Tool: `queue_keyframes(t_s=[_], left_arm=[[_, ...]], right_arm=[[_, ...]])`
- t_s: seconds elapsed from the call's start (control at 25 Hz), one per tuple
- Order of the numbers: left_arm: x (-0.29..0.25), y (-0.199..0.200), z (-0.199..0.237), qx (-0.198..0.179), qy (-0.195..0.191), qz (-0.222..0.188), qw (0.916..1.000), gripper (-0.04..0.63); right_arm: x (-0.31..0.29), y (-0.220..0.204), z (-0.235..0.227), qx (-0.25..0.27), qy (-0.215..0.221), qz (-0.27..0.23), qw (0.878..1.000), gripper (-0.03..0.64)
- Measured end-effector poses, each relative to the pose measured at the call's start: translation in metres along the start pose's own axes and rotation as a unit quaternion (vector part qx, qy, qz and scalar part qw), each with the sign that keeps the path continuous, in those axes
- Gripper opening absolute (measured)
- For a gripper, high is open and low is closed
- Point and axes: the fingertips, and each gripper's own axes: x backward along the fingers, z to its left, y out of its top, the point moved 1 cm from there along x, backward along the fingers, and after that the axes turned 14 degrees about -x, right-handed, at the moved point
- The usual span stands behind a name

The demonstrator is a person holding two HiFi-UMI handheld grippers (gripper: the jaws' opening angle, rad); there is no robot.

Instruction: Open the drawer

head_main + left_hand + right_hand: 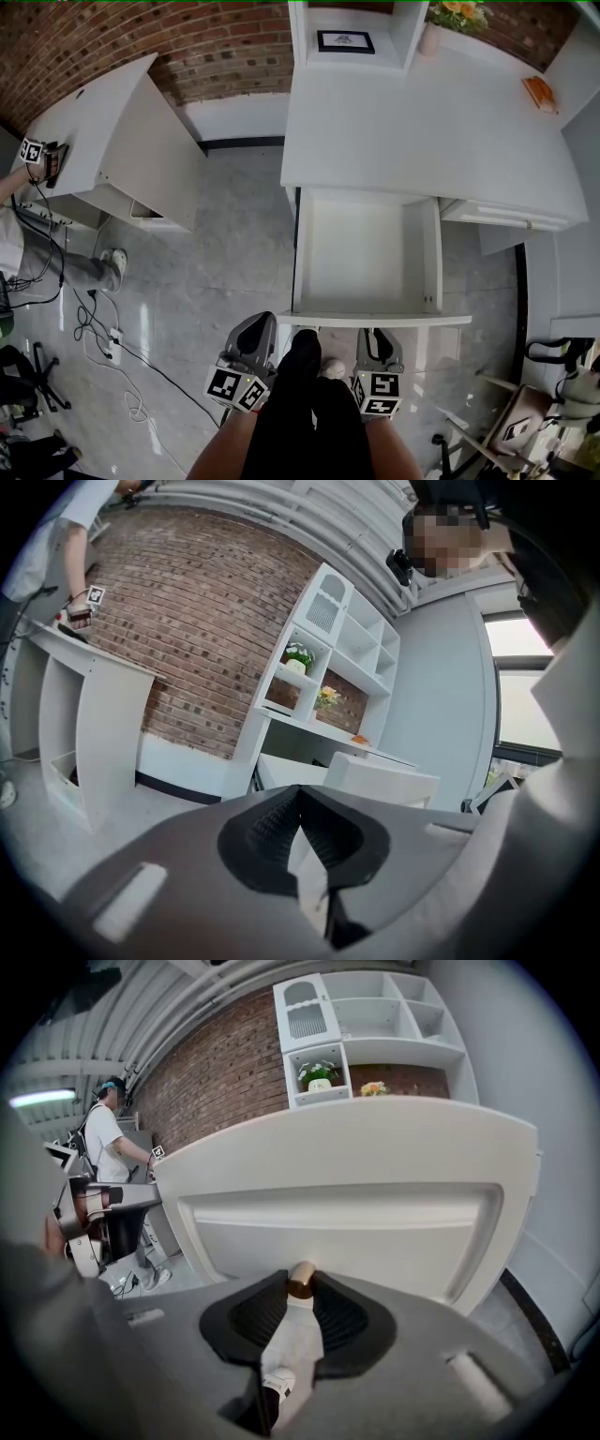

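Quite a bit of stuff is parked around the white desk (pixel 422 122): a framed picture (pixel 345 41) and a vase of flowers (pixel 450 19) at the back, plus something small and orange (pixel 541 92) on the top toward the right. A second white desk (pixel 122 131) is set off to the left, where another person (pixel 108 1147) is seen standing. Cables (pixel 94 319) and a power strip (pixel 112 342) are strewn over the floor on that side. Right in front of the drawer, only the wearer's own black-trousered legs (pixel 300 403) and a white shoe (pixel 330 368) are found, tucked between the two grippers.

The floor (pixel 225 244) is done in glossy grey marbling, and the room is backed by a brick wall (pixel 216 47).

The drawer (pixel 366 253) is hung under the desk's near edge, left of a second drawer front (pixel 506 216). It's pulled far out toward the wearer, with its inside bare. Its front panel (pixel 375 320) is laid crosswise, long side running left to right.

The right gripper (pixel 301 1285) is clamped by its tips on the bronze-coloured knob (pixel 301 1277) at the middle of that panel. The left gripper (pixel 300 792) is closed on nothing and held near the panel's left end.
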Motion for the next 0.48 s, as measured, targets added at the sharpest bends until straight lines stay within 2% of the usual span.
queue_keyframes(t_s=[0.28,0.48], left_arm=[[0.004,0.007,0.011,0.000,0.013,0.009,0.9999,0.002],[0.007,0.016,0.014,-0.008,0.016,0.008,0.9998,0.002]], right_arm=[[0.002,0.000,0.000,-0.005,0.001,0.004,1.000,0.088],[0.022,0.010,0.001,0.012,0.009,-0.004,1.000,0.090]])
